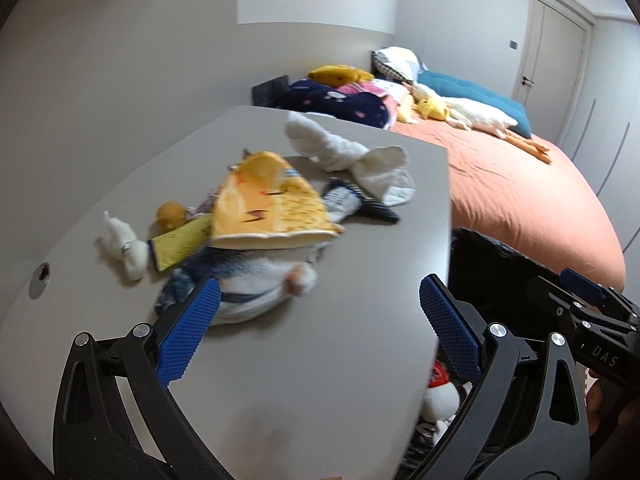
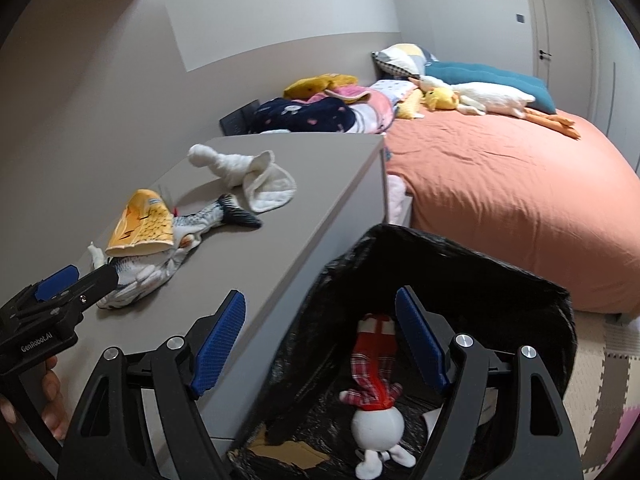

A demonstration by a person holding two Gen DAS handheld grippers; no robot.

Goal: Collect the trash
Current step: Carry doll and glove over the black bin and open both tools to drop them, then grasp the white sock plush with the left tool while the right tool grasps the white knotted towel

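Note:
A grey desk (image 1: 280, 360) (image 2: 320, 184) holds a pile of soft items: a yellow chip bag (image 1: 264, 204) (image 2: 142, 222), a plush fish (image 1: 256, 284) (image 2: 208, 216), a white cloth (image 1: 352, 160) (image 2: 248, 176) and a small white toy (image 1: 124, 248). My left gripper (image 1: 320, 328) is open and empty just in front of the fish; it also shows in the right wrist view (image 2: 76, 284). My right gripper (image 2: 320, 340) is open and empty above a black-lined trash bin (image 2: 460, 276) (image 1: 492, 268) that holds a white doll in red plaid (image 2: 374, 384).
The bin stands on the floor at the desk's right side. A bed with an orange sheet (image 2: 512, 200) (image 1: 520, 196), pillows and plush toys lies beyond. Foam floor mats (image 2: 600, 392) are at the right. A door (image 2: 560, 20) is at the back.

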